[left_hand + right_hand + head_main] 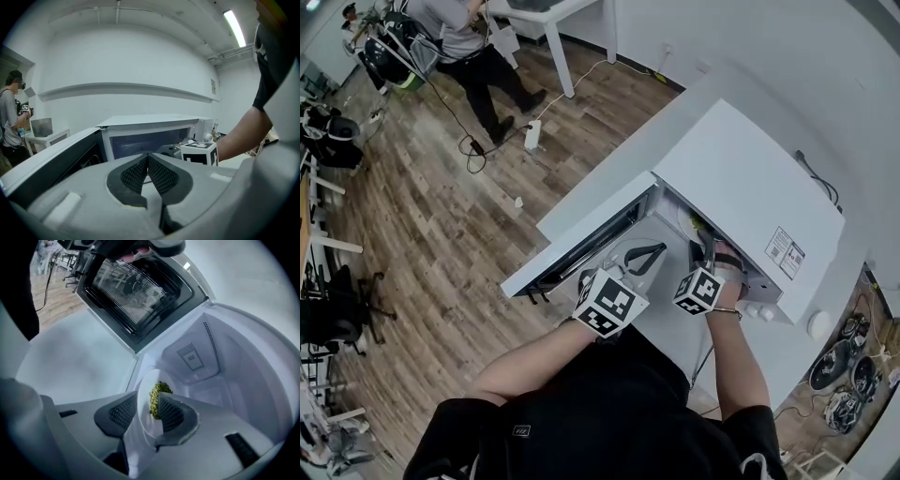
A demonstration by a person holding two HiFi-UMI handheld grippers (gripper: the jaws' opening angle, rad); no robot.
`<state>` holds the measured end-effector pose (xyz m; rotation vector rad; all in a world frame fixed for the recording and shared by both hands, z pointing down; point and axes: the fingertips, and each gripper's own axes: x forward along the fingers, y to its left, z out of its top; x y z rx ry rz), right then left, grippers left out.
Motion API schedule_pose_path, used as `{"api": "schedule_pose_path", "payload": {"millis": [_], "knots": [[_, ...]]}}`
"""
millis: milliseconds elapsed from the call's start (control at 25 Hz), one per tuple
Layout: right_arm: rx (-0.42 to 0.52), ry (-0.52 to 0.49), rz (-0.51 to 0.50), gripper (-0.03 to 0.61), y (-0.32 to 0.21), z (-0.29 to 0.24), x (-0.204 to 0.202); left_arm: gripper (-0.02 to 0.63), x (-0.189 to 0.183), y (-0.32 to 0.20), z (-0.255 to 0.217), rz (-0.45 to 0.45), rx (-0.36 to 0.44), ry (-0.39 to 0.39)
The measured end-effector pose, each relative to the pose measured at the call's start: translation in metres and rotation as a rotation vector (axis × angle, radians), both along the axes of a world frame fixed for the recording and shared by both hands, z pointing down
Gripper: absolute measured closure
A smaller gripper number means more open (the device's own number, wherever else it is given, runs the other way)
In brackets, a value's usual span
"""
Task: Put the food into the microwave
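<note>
1. The left claw (148,158) has its 2 ribbed pads together at the tips with nothing between them. It hangs just outside the open microwave (741,183).
2. The right claw (143,411) has its jaws apart. The rim of a white plate (146,423) lies between the pads and is not visibly pinched.
3. A heap of knobbly green food (157,398) sits on that plate, inside the microwave's white cavity. Only the right gripper view shows the food plainly. From the head view the microwave's top hides all but a pale sliver of the plate.
4. The head view alone shows both claws together, at the cavity's mouth with the right one reaching in. It also shows the door (581,246) swung wide and the white surface (623,155) under the microwave.
5. The left gripper view alone shows the right gripper's marker cube (199,153) from the side and the bare forearm (239,136) behind it.
6. Farthest off, a person (459,37) stands on the wood floor (422,216).
</note>
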<state>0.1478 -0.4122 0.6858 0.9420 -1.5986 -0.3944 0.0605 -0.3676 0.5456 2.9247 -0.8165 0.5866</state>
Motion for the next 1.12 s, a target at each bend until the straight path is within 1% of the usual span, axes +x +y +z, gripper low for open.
{"api": "schedule_pose_path", "payload": {"millis": [120,160,280,360,480,560,720,800,920,1120], "knots": [[-0.056,-0.026,-0.020,0.437,0.007,0.004,-0.004,0.606,-0.001,-0.004,0.000,-0.002,-0.007,0.003],[-0.072,-0.036,-0.027,0.454,0.009,0.005,-0.006,0.606,-0.001,-0.005,0.000,-0.002,-0.008,0.004],[-0.081,-0.060,-0.038,0.544,0.011,0.003,-0.012,0.606,-0.001,-0.007,0.001,-0.001,-0.015,0.008],[-0.076,-0.080,-0.016,0.560,0.008,0.002,-0.011,0.606,-0.001,-0.006,0.003,0.001,-0.020,0.007],[-0.077,-0.098,0.029,0.561,-0.004,0.003,-0.003,0.606,-0.001,-0.005,0.007,0.006,-0.028,0.003],[-0.070,-0.101,0.040,0.561,-0.011,0.000,-0.002,0.606,-0.001,-0.003,0.008,0.012,-0.030,0.001],[-0.067,-0.126,-0.014,0.561,-0.007,-0.012,-0.022,0.606,-0.003,-0.001,0.007,0.014,-0.032,-0.004],[-0.096,-0.104,-0.038,0.561,0.001,-0.005,-0.029,0.606,-0.003,-0.001,0.007,0.013,-0.032,-0.004],[-0.138,-0.054,-0.027,0.560,0.005,0.013,-0.023,0.606,-0.003,0.001,0.008,0.017,-0.035,-0.004],[-0.122,-0.044,-0.001,0.560,-0.006,0.013,-0.014,0.606,-0.005,-0.003,0.007,0.012,-0.037,-0.005]]}}
